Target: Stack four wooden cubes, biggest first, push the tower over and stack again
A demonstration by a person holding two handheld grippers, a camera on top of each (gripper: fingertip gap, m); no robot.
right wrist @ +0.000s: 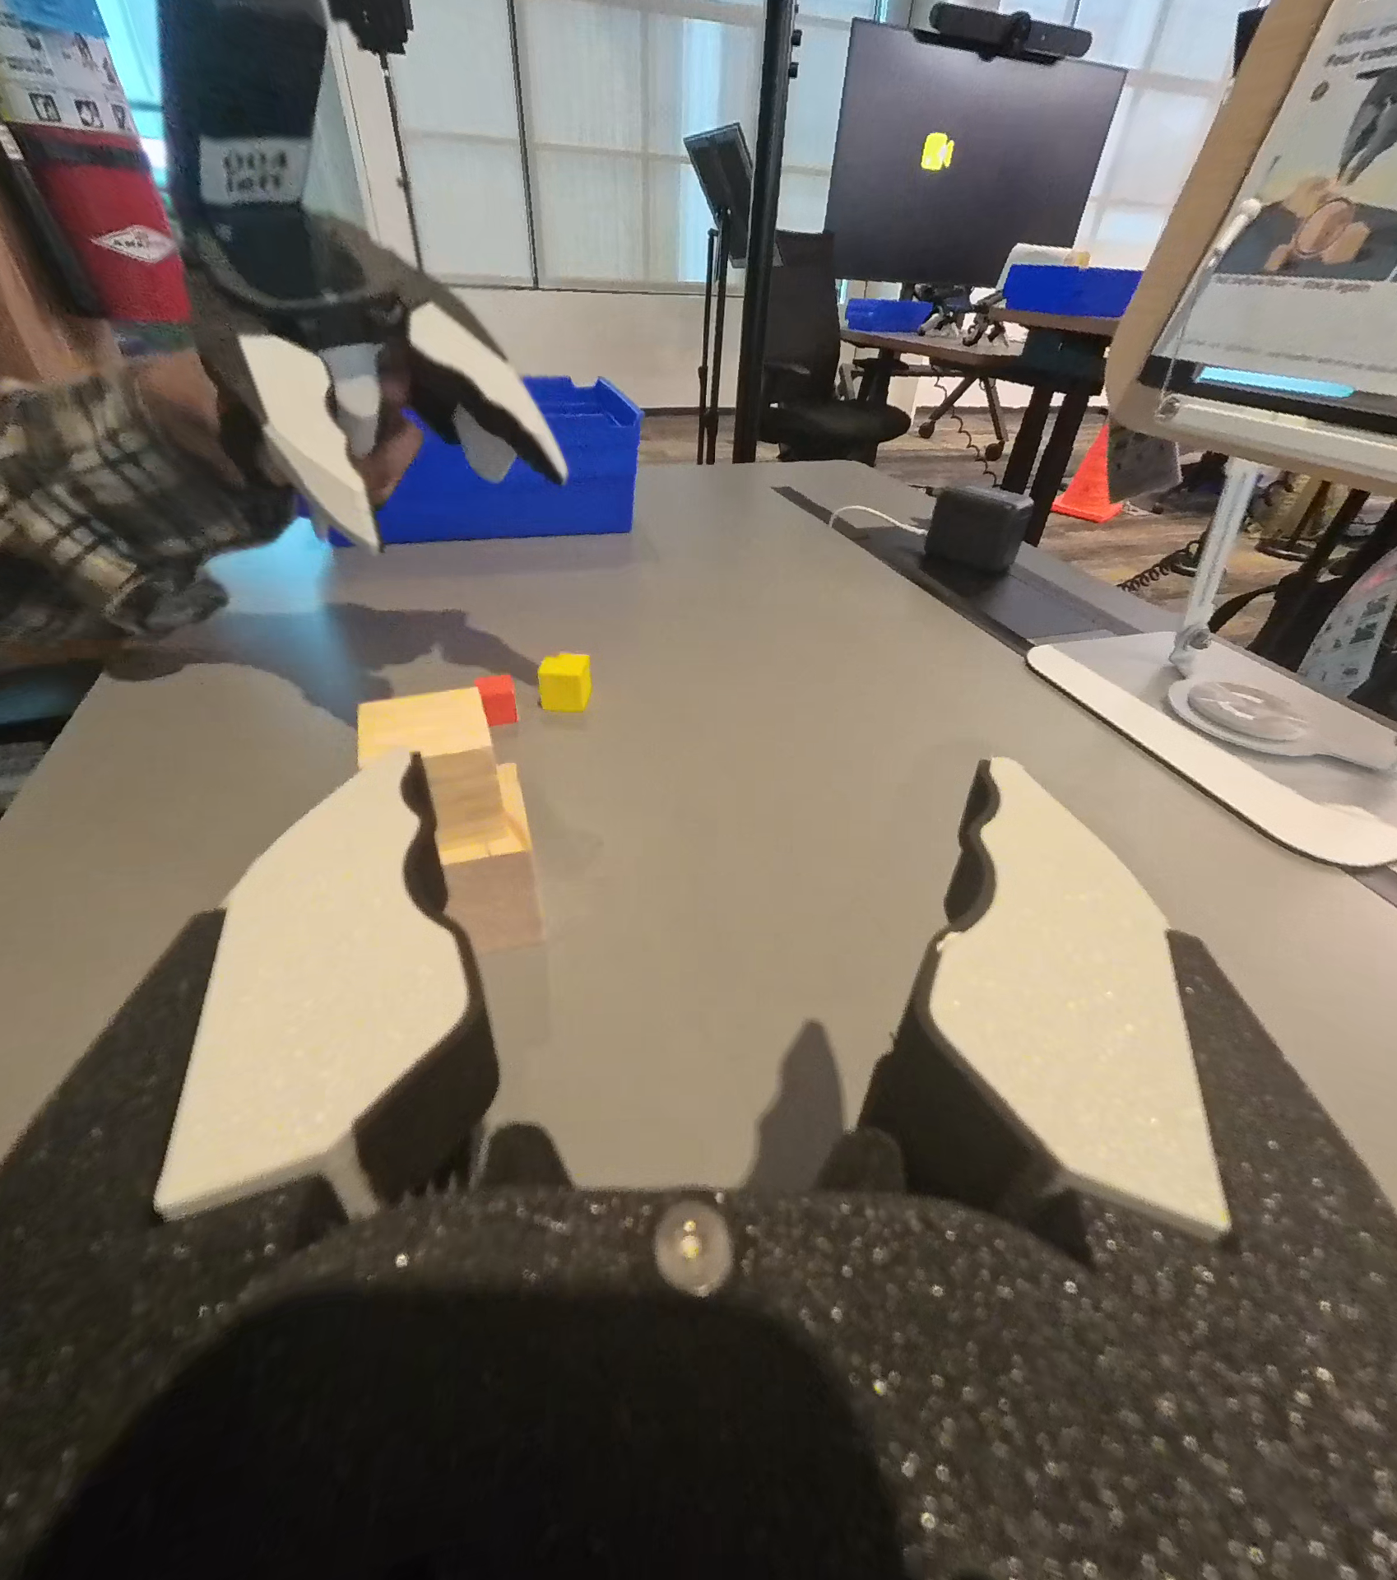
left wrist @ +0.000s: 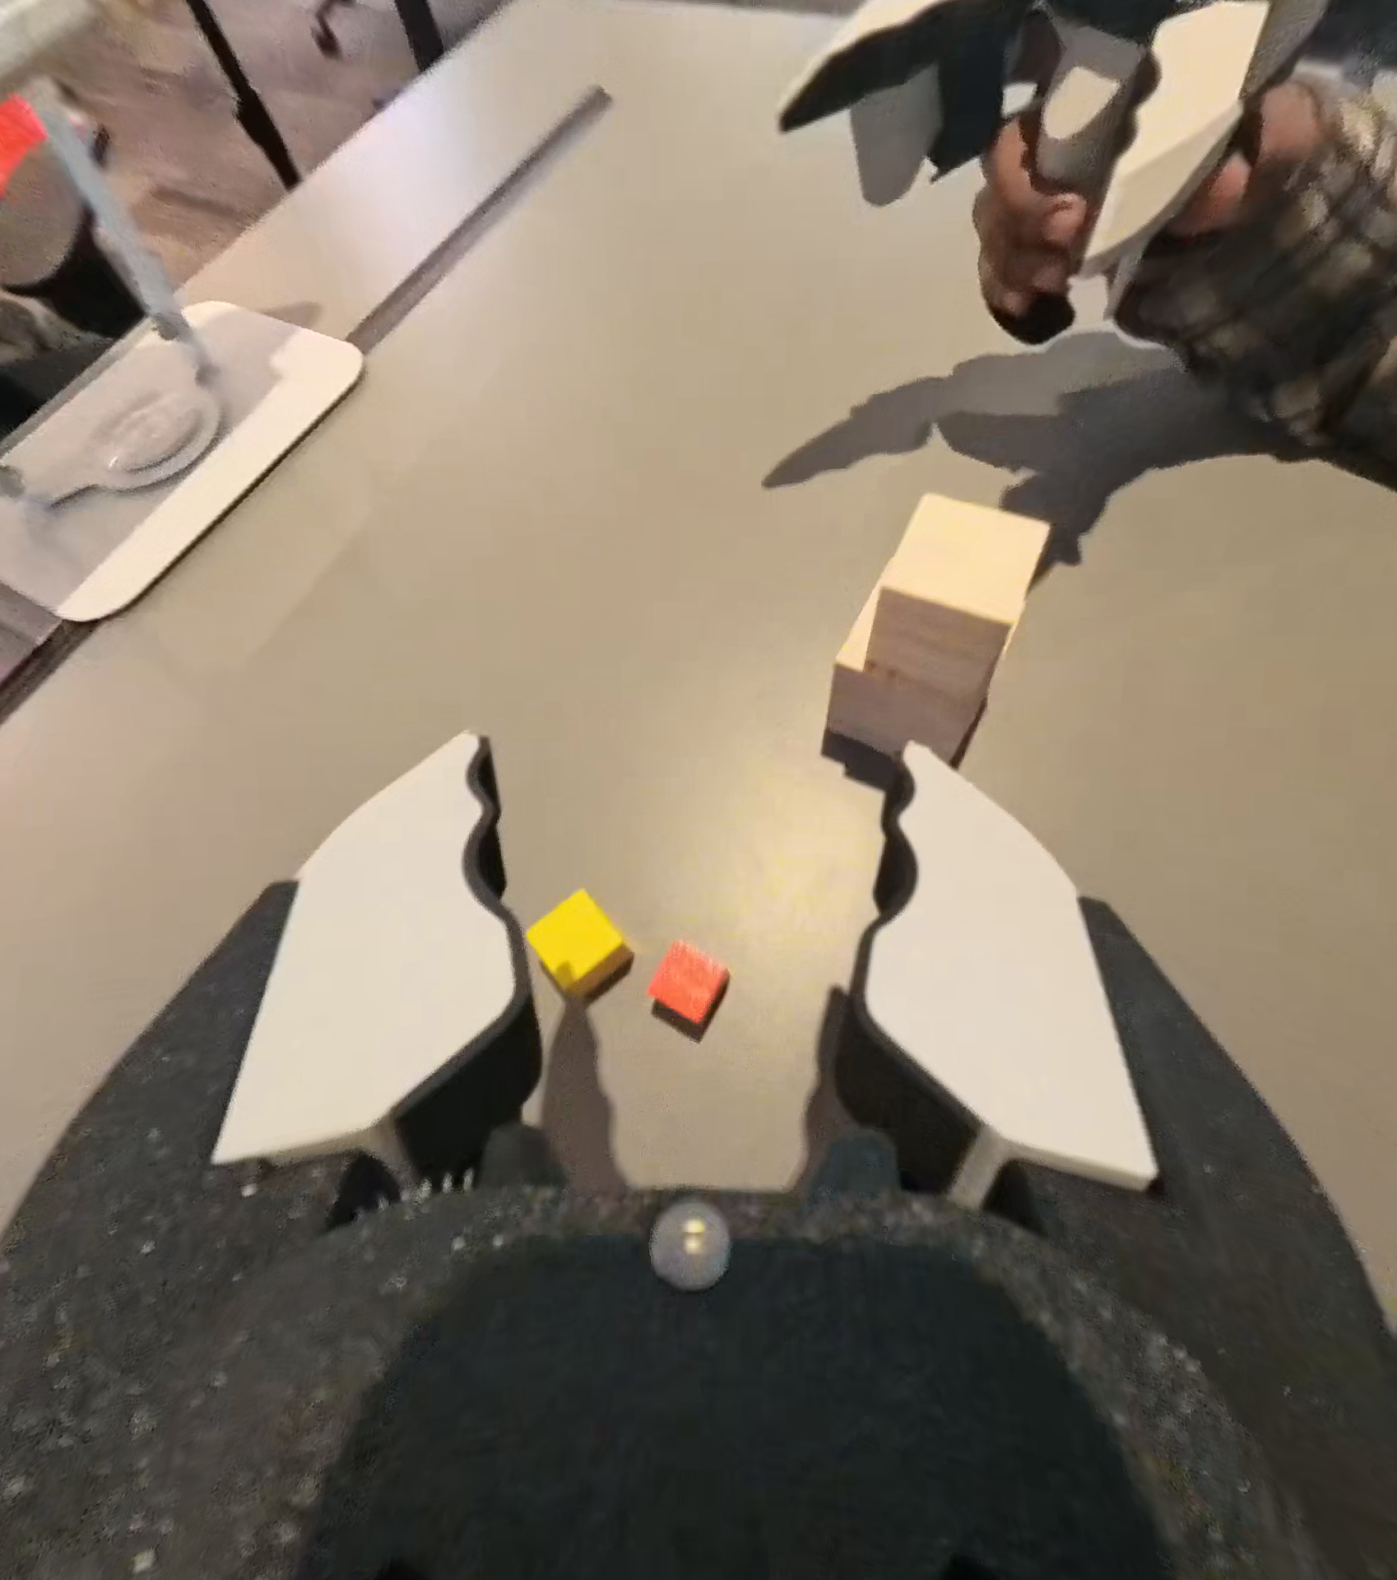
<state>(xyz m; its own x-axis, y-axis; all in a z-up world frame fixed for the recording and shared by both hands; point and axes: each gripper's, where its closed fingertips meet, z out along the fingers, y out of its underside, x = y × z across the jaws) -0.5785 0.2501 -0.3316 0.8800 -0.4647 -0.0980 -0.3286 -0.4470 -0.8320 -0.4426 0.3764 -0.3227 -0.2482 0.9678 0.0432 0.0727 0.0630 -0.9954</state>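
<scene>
Left wrist view shows the left gripper (left wrist: 695,863) spread wide and empty above the yellow cube (left wrist: 578,942) and red cube (left wrist: 687,980) at frame centre. Two plain wooden cubes (left wrist: 930,633) sit stacked upper right on the grey table (left wrist: 592,513). Right wrist view shows the right gripper (right wrist: 691,863) also gaping, empty.

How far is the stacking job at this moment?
Done: two plain wooden cubes are stacked, the smaller wooden cube on the bigger wooden cube. In hand: nothing; the left gripper and the right gripper are both open and empty. Left: the yellow cube and the red cube lie loose on the table.
</scene>
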